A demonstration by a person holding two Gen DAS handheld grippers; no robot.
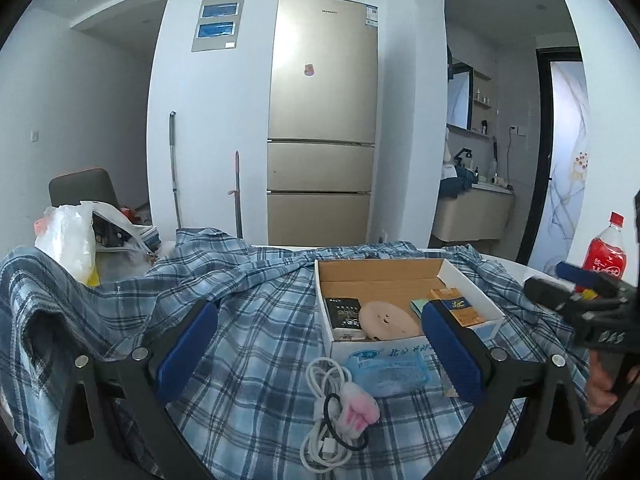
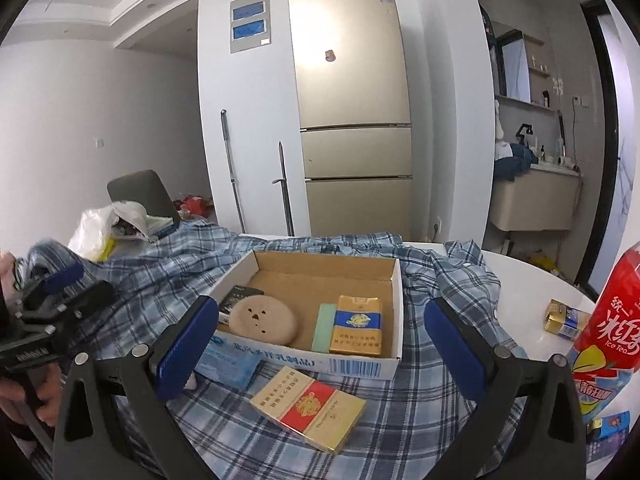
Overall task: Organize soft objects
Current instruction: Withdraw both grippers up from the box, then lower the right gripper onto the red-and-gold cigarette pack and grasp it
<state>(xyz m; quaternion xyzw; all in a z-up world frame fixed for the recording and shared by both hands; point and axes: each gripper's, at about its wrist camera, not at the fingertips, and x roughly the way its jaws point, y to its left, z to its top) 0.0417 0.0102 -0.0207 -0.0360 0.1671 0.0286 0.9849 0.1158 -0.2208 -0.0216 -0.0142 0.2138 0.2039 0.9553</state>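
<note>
A blue plaid shirt [image 1: 256, 312] covers the table. On it lie a pink-and-white plush paw hair tie [image 1: 358, 406], a coiled white cable [image 1: 322, 416] and a blue mask pack [image 1: 390, 374]. My left gripper [image 1: 320, 346] is open above them, holding nothing. A cardboard box [image 2: 352, 366] holds a beige round puff [image 2: 264, 320], a black pack [image 2: 242, 296], a green slab [image 2: 323, 328] and a blue-and-orange cigarette pack [image 2: 357, 326]. My right gripper [image 2: 320, 342] is open in front of the box, above a red-and-gold cigarette pack [image 2: 310, 408].
A red ice tea bottle [image 2: 612, 320] stands at the right, with a gold pack [image 2: 564, 318] on the white table [image 2: 520, 276]. A white plastic bag [image 1: 72, 240] sits at the far left before a chair [image 1: 84, 186]. A fridge [image 1: 324, 120] stands behind.
</note>
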